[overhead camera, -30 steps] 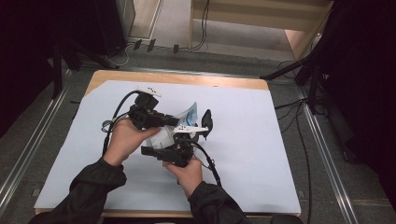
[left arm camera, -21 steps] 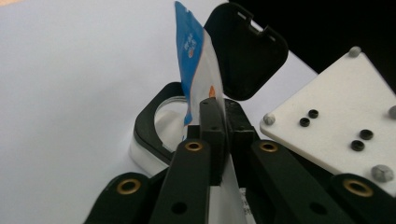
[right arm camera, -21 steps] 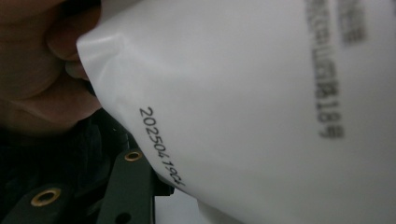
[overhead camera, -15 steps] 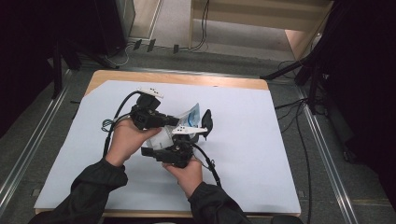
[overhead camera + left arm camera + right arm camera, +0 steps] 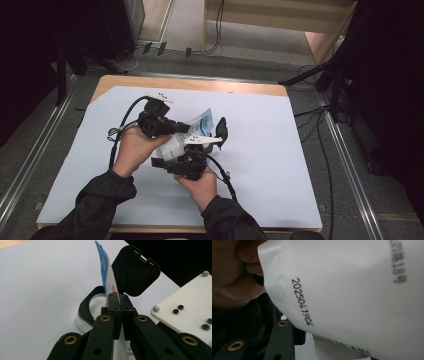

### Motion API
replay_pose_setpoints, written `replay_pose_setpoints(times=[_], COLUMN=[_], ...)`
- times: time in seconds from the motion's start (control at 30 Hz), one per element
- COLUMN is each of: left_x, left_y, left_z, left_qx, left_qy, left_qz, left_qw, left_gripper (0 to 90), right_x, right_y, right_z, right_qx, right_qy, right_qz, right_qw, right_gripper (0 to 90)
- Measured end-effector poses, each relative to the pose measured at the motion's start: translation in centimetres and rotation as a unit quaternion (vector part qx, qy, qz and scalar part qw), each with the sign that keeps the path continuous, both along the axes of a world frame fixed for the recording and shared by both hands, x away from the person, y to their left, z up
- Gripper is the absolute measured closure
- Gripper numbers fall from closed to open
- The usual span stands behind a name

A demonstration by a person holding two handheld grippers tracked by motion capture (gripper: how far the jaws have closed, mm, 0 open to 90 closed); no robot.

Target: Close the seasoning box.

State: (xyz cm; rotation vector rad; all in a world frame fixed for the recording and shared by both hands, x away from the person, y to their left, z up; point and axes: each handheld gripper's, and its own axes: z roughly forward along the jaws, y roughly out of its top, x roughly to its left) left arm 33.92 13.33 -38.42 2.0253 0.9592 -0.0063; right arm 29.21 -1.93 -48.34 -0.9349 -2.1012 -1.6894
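The pouch (image 5: 192,131), a thin white and blue plastic packet, is held just above the middle of the worktop (image 5: 280,150), between the two grippers. It is seen edge-on in the left gripper view, where the jaws of the left gripper (image 5: 121,305) are pressed tight together on its upper seam, the blue printed edge (image 5: 102,263) standing up past the tips. In the high view the left gripper (image 5: 176,128) is reached in from the left and the right gripper (image 5: 192,156) is held close below it. How the jaws of the right gripper stand cannot be told: in the right gripper view the white face of the pouch (image 5: 352,290), with a printed date code, is held right before the camera and the tips are hidden.

A black lidded case (image 5: 130,275), its lid swung open, is set on the worktop just behind the pouch.

The pouch is judged light, limp and smooth, so it is likely to sag, fold or slip if pinched in its soft middle. The flat sealed seams are judged the best places for a hold, being stiffer and thinner; a firm pinch well inside the seam is advised, since a grip at the very edge could be pulled free.
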Motion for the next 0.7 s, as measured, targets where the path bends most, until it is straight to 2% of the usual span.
replay_pose_setpoints(times=[0.2,0.7], left_x=[-0.07,-0.04], left_y=[0.04,-0.18], left_z=[0.15,0.04], left_qx=[-0.013,-0.009], left_qy=[-0.006,-0.004], left_qz=[-0.003,-0.009], left_qw=[0.9999,0.9999], left_gripper=[87.1,85.1], right_x=[0.18,0.30], right_y=[-0.15,-0.18], right_z=[0.06,-0.08], right_qx=[0.018,0.027], right_qy=[0.012,0.025], right_qz=[0.006,0.006], right_qw=[0.9997,0.9993], right_gripper=[56.9,57.2])
